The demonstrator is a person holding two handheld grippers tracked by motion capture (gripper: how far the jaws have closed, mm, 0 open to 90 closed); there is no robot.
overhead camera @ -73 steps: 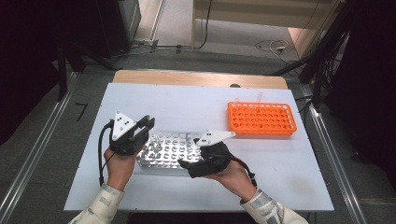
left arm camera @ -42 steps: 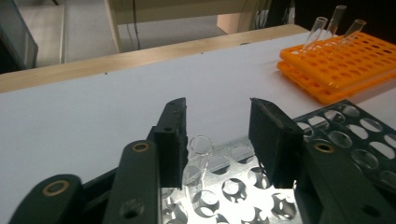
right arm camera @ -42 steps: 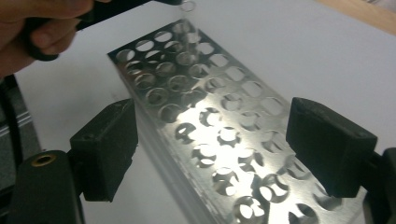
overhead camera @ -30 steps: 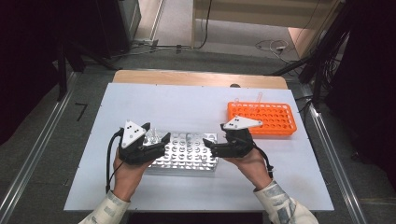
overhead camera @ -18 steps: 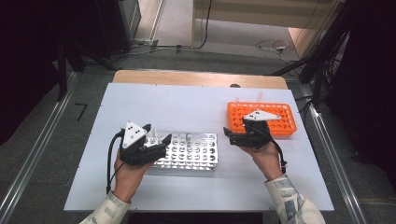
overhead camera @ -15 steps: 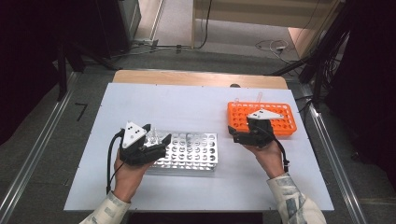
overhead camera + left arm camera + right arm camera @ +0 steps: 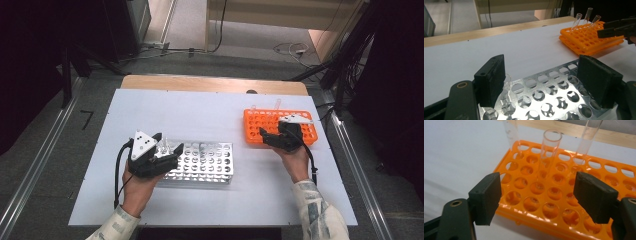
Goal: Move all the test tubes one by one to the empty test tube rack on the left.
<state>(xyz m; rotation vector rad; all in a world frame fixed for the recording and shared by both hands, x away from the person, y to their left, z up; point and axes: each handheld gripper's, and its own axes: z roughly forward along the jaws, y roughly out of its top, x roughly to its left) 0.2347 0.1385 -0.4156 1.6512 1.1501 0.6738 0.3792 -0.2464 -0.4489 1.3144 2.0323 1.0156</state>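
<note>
Positioning two open grippers over two tube racks

A white table top (image 7: pixel 210 112) carries two racks, well apart. The metal tube rack (image 7: pixel 202 162) lies left of centre, near the person's edge. The orange tube rack (image 7: pixel 270 122) sits toward the right side, farther back.

The left gripper (image 7: pixel 167 152) hangs over the left end of the metal tube rack. Its jaws stand wide apart and grip nothing. In the left gripper view, a clear glass tube (image 7: pixel 506 86) stands in a hole of this rack, just beside the inner face of the left jaw; whether the two touch cannot be told.

The right gripper (image 7: pixel 272 137) hovers at the near edge of the orange tube rack, jaws pointing toward the left. Its jaws are also spread and empty. In the right gripper view, three clear test tubes stand in the rack's far rows. The middle test tube (image 7: pixel 549 152) rises between the lines of the two jaws but lies beyond their tips, apart from both pads.
</note>
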